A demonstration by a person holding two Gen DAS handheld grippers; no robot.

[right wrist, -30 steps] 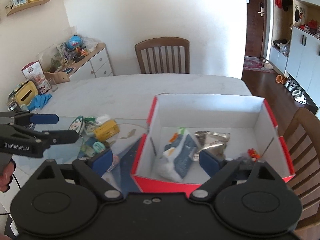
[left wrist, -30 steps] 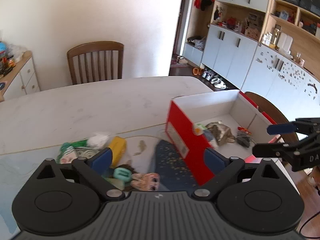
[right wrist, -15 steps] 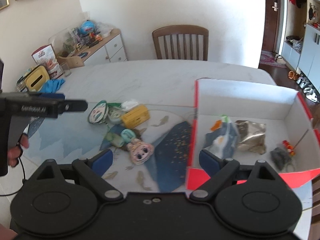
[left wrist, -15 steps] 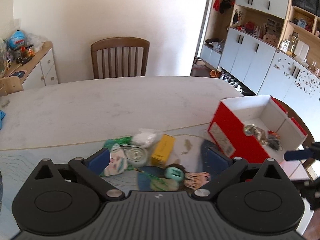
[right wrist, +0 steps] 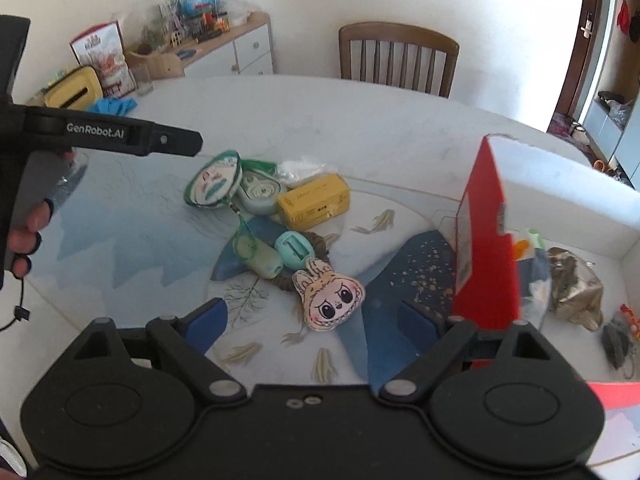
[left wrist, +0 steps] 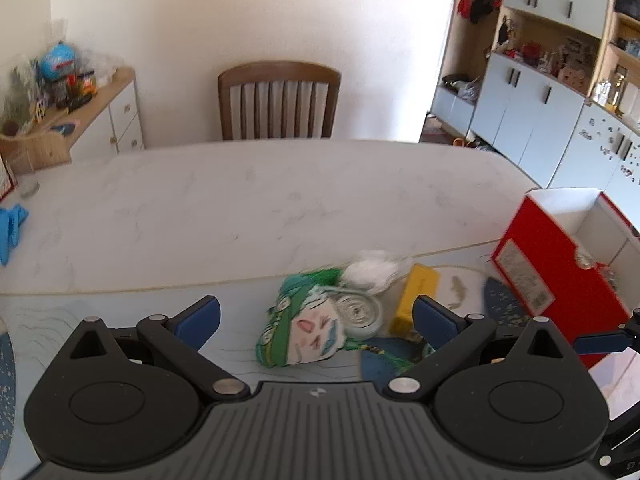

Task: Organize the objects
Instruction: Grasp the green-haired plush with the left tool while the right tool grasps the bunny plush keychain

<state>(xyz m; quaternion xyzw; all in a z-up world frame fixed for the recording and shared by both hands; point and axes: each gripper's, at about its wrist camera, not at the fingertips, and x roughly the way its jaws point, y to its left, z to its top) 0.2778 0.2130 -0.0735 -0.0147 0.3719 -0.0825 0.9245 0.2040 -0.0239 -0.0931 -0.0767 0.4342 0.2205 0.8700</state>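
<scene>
A pile of small items lies on the blue-patterned mat [right wrist: 120, 240]: a green-and-white face pouch [left wrist: 304, 330], a round coil case [right wrist: 260, 192], a yellow box [right wrist: 314, 200], a teal case [right wrist: 294, 248] and a bunny-face plush [right wrist: 330, 300]. The red box [right wrist: 486, 240] stands to their right. My left gripper [left wrist: 316, 316] is open above the face pouch, not touching it. My right gripper [right wrist: 314, 320] hovers over the plush with its jaws wide and closing. The plush lies between them, clear of the pads.
Inside the red box lie a silver foil bag [right wrist: 572, 284] and a blue-white packet [right wrist: 532, 268]. A wooden chair [left wrist: 280, 100] stands behind the white table [left wrist: 240, 200]. A cluttered sideboard [left wrist: 80, 120] is at the left, and a blue glove [left wrist: 12, 228] lies near the table's left edge.
Both views have swung left, away from the red box and onto the pile of items. Both grippers have come lower over the mat. The jaws of both stay wide.
</scene>
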